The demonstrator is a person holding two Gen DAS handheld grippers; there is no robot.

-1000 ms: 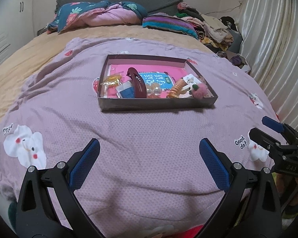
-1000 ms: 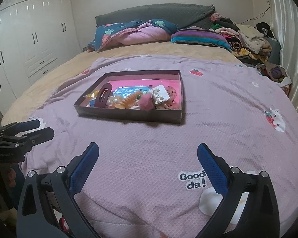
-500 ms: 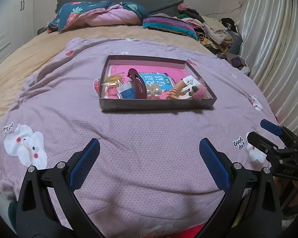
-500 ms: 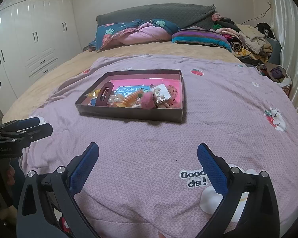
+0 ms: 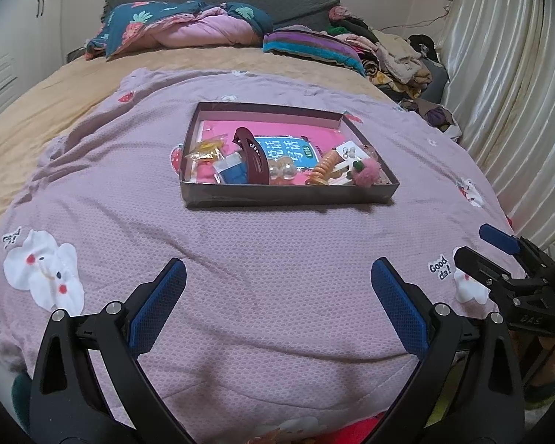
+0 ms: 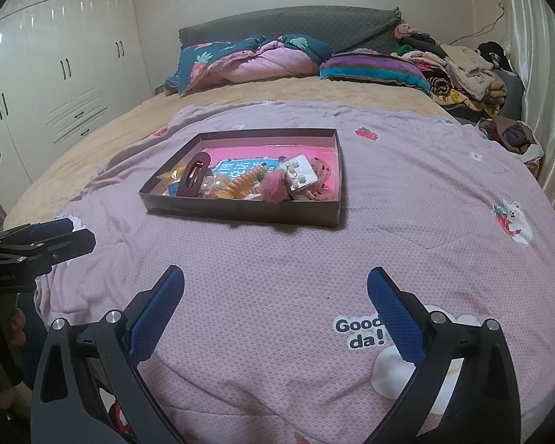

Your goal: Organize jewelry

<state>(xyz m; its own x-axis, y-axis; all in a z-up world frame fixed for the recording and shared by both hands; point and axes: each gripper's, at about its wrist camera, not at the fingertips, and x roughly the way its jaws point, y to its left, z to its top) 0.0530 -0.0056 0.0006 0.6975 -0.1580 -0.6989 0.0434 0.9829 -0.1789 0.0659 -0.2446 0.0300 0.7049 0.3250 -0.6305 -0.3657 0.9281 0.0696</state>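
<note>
A shallow dark box (image 5: 288, 194) (image 6: 240, 211) with a pink floor lies on the lilac bedspread. It holds a maroon hair claw (image 5: 251, 155) (image 6: 193, 179), an orange spiral hair tie (image 5: 323, 168) (image 6: 242, 183), a pink pompom (image 5: 368, 172) (image 6: 275, 187), a card of earrings (image 6: 299, 174), clear beads (image 5: 283, 170) and a blue packet (image 5: 235, 172). My left gripper (image 5: 277, 285) hovers open over the bedspread well short of the box, nothing between its fingers. My right gripper (image 6: 275, 290) is likewise open and empty, also short of the box.
Each gripper shows at the edge of the other's view, the right gripper's fingers (image 5: 499, 255) and the left gripper's fingers (image 6: 40, 238). Pillows (image 6: 248, 61) and piled clothes (image 6: 458, 74) lie at the head of the bed. Wardrobes (image 6: 55, 74) stand left, a curtain (image 5: 518, 92) right.
Both views have drifted slightly; the box sits a little higher and nearer in the frames. Both grippers stay open and empty.
</note>
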